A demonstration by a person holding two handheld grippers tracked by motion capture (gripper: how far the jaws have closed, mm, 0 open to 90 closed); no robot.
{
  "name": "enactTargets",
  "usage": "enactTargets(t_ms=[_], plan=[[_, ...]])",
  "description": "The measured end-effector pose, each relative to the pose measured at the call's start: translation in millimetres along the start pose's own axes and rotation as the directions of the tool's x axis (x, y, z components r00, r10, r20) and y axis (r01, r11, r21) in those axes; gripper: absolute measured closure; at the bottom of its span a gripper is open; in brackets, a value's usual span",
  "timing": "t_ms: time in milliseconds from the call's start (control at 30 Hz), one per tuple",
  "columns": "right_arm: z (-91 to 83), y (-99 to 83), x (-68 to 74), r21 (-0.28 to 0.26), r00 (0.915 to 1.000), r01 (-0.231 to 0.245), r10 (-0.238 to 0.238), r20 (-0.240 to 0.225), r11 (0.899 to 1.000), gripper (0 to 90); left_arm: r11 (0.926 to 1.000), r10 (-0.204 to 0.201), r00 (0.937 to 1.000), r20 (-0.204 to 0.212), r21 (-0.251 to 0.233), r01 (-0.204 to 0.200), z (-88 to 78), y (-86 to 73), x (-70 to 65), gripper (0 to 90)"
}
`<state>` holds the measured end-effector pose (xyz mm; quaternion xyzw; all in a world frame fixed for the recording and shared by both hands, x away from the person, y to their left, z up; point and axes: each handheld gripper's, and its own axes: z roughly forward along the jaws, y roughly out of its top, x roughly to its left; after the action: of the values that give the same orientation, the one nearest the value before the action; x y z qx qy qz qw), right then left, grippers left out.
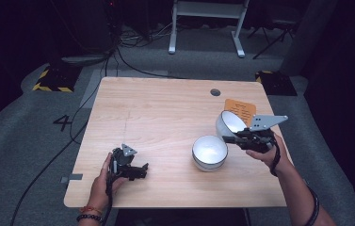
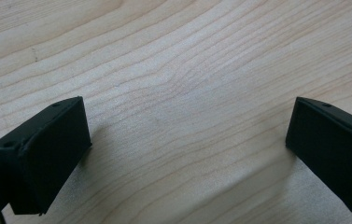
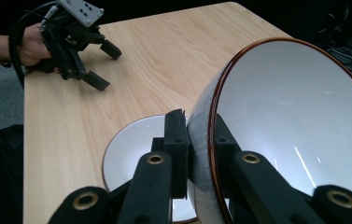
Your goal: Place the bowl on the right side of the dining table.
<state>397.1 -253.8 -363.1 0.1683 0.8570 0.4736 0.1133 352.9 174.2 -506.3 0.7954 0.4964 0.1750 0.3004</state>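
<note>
My right gripper (image 1: 230,137) is shut on the rim of a white bowl with a brown edge (image 1: 229,122), which it holds tilted on its side above the table. In the right gripper view the jaws (image 3: 200,140) pinch the bowl's wall (image 3: 285,116), one pad outside and one inside. A second white bowl (image 1: 209,151) stands upright on the table just below and left of the held one, also seen under the jaws (image 3: 129,151). My left gripper (image 1: 142,171) rests low at the table's near left, its jaws wide open (image 2: 187,149) over bare wood with nothing between them.
An orange card (image 1: 241,109) lies behind the held bowl near the right edge of the wooden table (image 1: 156,113). A round cable hole (image 1: 215,92) sits at the back. The left gripper (image 3: 103,65) lies across the table from the right one. Cables run on the floor at left.
</note>
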Motion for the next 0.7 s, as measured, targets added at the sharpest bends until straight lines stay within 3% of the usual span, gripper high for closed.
enactTargets(t_ms=[700], plan=[[-5.1,-9.0,-30.1,0.003,0.9938,-0.043,0.043,0.103,0.999,82.2,1.0000,-0.001,1.0000,-0.001,-0.001,0.001,0.1,0.0,-0.1,0.0]])
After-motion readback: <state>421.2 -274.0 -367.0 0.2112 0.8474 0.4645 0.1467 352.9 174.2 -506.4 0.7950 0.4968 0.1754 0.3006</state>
